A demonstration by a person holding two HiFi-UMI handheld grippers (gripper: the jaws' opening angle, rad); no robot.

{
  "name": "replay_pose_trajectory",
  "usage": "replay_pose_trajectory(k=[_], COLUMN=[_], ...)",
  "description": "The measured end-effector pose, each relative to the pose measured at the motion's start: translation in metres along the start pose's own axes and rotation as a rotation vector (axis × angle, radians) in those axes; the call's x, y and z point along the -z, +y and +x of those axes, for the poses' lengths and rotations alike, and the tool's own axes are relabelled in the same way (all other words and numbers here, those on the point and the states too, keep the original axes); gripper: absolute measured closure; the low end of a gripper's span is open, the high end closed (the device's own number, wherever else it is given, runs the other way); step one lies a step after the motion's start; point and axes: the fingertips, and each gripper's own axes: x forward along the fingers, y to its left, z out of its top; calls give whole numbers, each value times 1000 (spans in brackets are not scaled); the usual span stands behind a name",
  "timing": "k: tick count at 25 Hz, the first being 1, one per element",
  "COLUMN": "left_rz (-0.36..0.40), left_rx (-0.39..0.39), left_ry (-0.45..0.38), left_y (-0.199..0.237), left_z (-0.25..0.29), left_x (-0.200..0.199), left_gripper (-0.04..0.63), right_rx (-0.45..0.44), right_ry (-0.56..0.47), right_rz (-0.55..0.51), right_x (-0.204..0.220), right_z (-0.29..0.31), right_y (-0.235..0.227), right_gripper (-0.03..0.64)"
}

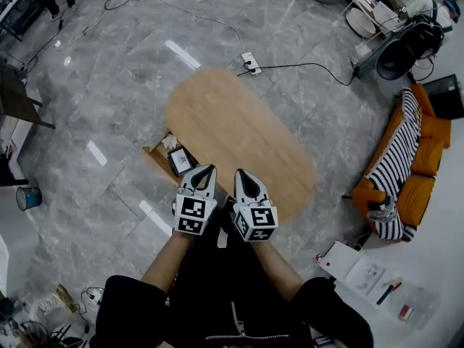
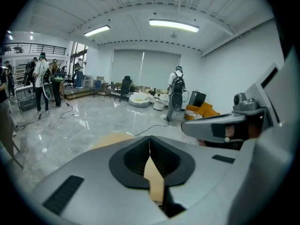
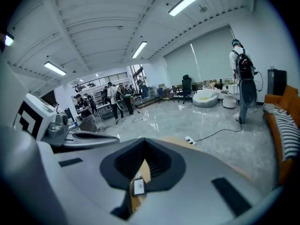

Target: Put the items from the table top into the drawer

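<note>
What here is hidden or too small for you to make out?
Head view: the drawer's contents are too small to name, and the left gripper covers its near corner.
Head view: the right gripper hides the table's near edge.
Left gripper view: its own body hides all but a sliver of table.
Right gripper view: a dark-framed thing below the shut jaws is too small to identify.

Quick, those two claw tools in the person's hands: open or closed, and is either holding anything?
Left gripper: closed, holding nothing.
Right gripper: closed, holding nothing.
</note>
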Motion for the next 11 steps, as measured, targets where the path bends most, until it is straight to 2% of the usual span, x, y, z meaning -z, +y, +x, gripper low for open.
replay_pose_trajectory(k=[5, 11], left_rz=[4, -39], left_rx=[-10, -10], left_ry=[22, 63], left_y=[3, -1], left_z=[1, -17], left_x=[3, 20], left_gripper=[581, 581], right_rx=[-9, -50], right_ry=[4, 38], right_rz=[-21, -53], right_x=[0, 7], right_z=[1, -11], right_y=[3, 26], right_gripper=[609, 611])
